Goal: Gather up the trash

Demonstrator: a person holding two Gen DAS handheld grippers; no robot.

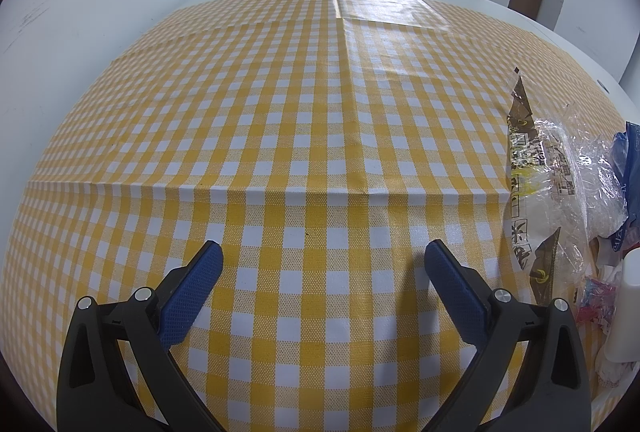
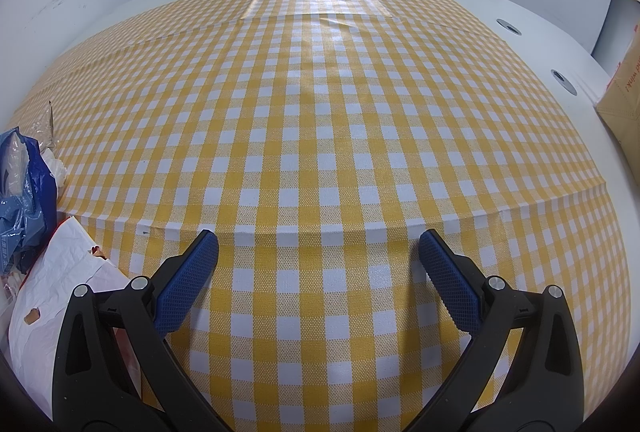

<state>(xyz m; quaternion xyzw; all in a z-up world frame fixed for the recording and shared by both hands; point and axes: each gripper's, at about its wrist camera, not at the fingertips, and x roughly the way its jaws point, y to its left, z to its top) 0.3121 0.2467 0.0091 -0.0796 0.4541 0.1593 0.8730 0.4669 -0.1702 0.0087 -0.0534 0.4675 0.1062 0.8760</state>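
Note:
Trash lies in a heap on the yellow checked tablecloth (image 1: 304, 136). In the left wrist view it sits at the right edge: a printed brown and clear plastic wrapper (image 1: 536, 192), crumpled clear film (image 1: 588, 160), a blue bag (image 1: 630, 160) and small red scraps (image 1: 596, 302). In the right wrist view the same heap is at the left edge: the blue bag (image 2: 26, 192) and a white paper bag (image 2: 60, 296). My left gripper (image 1: 324, 260) hangs open over bare cloth, left of the heap. My right gripper (image 2: 318, 252) is open too, right of the heap, holding nothing.
A white object (image 1: 626, 308) stands at the right edge beside the scraps. A cardboard box (image 2: 624, 84) sits on the white table (image 2: 532, 28) at the far right, near two round cable holes (image 2: 564, 82). A wall and doorway lie beyond the table.

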